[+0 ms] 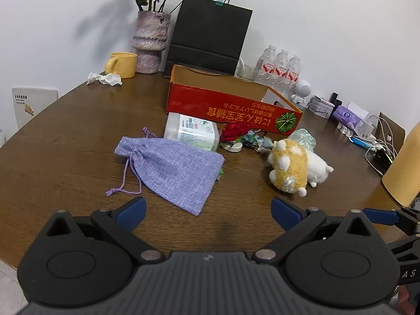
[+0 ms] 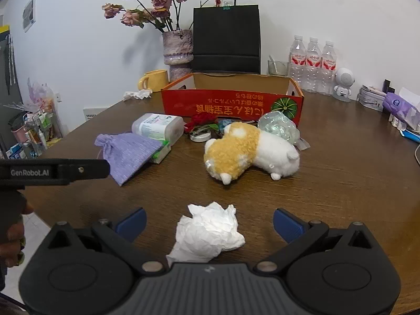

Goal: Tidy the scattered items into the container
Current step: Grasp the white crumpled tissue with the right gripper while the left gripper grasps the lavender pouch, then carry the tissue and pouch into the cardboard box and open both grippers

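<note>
Round bench, dark brown wood grain, smooth finish. At its far side stands the box: open-topped cardboard, red printed outer wall with a green pumpkin graphic, plain brown inside.

Scattered items lie just in front of the box. Pouch: lilac woven fabric, coarse texture, drawstring top, lying flat. Its far corner overlaps a tub of translucent plastic, rectangular with rounded edges and a printed label, lying on its side. Plush: fluffy pile, orange-yellow front half, white rear half, lying on its side. Behind it, a crinkled clear wrapper, a red rose and a small round tin, all near the box wall. Tissue: white, crumpled, lying apart from the rest at the near edge.

Left gripper: blue-padded fingers spread wide, holding nothing, hovering over bare wood just short of the pouch.

Right gripper: fingers spread wide, one on each side of the tissue, not touching it.
</note>
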Motion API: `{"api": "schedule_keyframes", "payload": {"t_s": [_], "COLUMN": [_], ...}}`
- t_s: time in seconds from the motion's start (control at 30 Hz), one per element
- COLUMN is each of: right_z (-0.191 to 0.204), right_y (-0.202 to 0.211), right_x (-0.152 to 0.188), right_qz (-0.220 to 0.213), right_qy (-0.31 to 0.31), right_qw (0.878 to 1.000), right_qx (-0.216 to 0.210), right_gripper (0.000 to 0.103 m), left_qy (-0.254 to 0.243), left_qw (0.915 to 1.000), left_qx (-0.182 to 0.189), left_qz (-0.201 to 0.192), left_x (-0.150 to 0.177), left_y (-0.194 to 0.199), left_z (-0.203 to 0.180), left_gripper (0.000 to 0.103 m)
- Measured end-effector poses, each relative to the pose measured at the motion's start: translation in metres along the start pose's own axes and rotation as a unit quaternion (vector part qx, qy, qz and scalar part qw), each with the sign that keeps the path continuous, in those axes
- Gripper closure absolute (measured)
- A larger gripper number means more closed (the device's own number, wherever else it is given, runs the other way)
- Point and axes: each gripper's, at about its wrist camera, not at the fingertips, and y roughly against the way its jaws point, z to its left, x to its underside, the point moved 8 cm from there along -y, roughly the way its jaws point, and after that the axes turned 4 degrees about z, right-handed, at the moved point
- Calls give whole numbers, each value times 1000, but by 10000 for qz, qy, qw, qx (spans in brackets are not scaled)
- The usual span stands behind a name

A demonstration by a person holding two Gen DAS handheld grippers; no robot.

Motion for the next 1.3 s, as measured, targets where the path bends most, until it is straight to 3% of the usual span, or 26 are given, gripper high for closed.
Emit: {"api": "schedule_keyframes", "payload": {"t_s": [0.3, 0.37, 0.43, 0.5, 0.57, 0.63, 0.7, 0.97, 1.0, 1.03, 1.1, 1.23, 1.3], "right_z": [-2, 0, 0, 1, 1, -1, -3, -5, -5, -5, -5, -4, -4], "right_y": [-29, -35, -41, -45, -47, -49, -53, -67, -69, -70, -72, -73, -73], "right_x": [9, 9, 11, 11, 8, 4, 0, -16, -17, -18, -19, -21, -22], "right_qz": [182, 235, 334, 325, 286, 260, 244, 222, 228, 232, 248, 242, 222], "right_qy": [-29, 13, 39, 112, 110, 61, 44, 19, 15, 13, 24, 30, 26], "right_qw": [9997, 9996, 9993, 9993, 9993, 9992, 9993, 9991, 9990, 9989, 9988, 9984, 9983], "right_qx": [-130, -146, -177, -157, -229, -283, -291, -368, -382, -396, -432, -504, -537], "right_gripper": [10, 21, 41, 47, 61, 67, 71, 72, 72, 72, 72, 72, 72], "left_qy": [72, 46, -3, -50, -112, -186, -266, -540, -568, -573, -529, -514, -460], "left_qw": [9998, 9997, 9996, 9995, 9993, 9991, 9987, 9956, 9955, 9953, 9959, 9960, 9963], "left_qx": [-155, -191, -237, -254, -298, -346, -417, -756, -752, -750, -669, -635, -628], "left_qz": [121, 151, 173, 192, 204, 187, 147, 151, 139, 195, 304, 356, 356], "left_x": [2, 1, -1, -4, -9, -14, -20, -34, -35, -34, -33, -29, -28], "left_y": [-20, -25, -32, -39, -47, -55, -62, -91, -92, -94, -97, -95, -91], "left_z": [14, 16, 17, 18, 18, 17, 15, 13, 13, 14, 15, 16, 19], "left_gripper": [0, 0, 0, 0, 0, 0, 0, 0, 4, 15, 23, 67, 77]}}
